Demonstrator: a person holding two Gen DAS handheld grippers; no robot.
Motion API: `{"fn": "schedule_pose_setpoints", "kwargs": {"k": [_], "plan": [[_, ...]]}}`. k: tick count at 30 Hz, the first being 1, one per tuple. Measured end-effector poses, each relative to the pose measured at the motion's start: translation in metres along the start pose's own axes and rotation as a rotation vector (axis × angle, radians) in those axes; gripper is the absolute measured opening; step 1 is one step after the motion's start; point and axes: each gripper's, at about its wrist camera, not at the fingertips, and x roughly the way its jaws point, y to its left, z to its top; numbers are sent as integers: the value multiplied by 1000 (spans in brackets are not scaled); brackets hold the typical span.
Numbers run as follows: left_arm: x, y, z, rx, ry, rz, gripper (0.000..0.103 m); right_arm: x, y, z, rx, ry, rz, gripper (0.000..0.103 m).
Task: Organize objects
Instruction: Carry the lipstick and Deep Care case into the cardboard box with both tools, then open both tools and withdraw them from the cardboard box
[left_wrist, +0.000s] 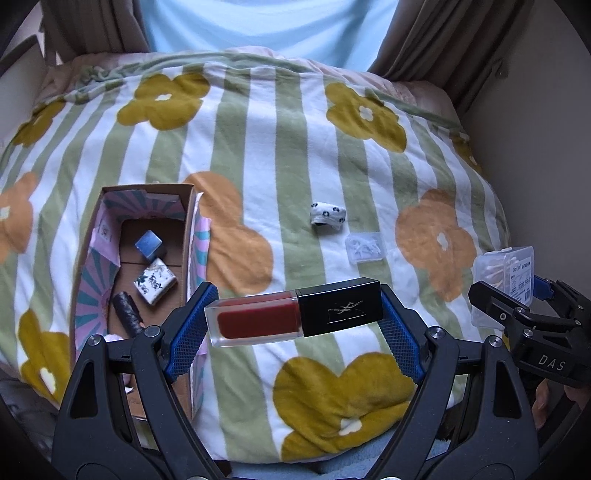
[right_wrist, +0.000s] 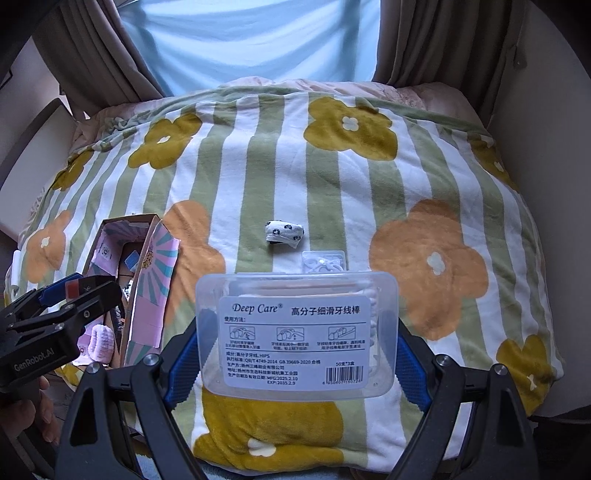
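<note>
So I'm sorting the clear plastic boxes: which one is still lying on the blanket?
The small clear box beside the rolled white sock. The larger labelled floss-pick box is off the blanket, clamped in the right gripper.

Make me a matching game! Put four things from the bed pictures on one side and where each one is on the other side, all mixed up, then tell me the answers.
Things:
1. red lip gloss
2. clear floss pick box
3. small blue cube
4. rolled white flowered cloth

Places:
A. lying loose on the blanket
B. inside the cardboard box
C. held in the left hand-held gripper
D. held in the right hand-held gripper

Pairs: 1-C, 2-D, 3-B, 4-A
</note>
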Motion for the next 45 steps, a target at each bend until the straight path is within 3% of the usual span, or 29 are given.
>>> {"fn": "schedule_pose_setpoints", "kwargs": {"k": [7, 22, 34, 45], "plan": [[-19, 35, -6, -85, -37, 49, 84, 4, 42, 18, -105, -12, 70, 86], [-38, 143, -44, -413, -75, 203, 84, 42, 160, 61, -420, 30, 221, 86], [10, 203, -73, -605, -33, 271, 84, 128, 254, 85, -652, 111, 288, 86], [90, 222, -67, -608, 16, 261, 84, 225, 337, 82, -835, 184, 350, 86]]}}
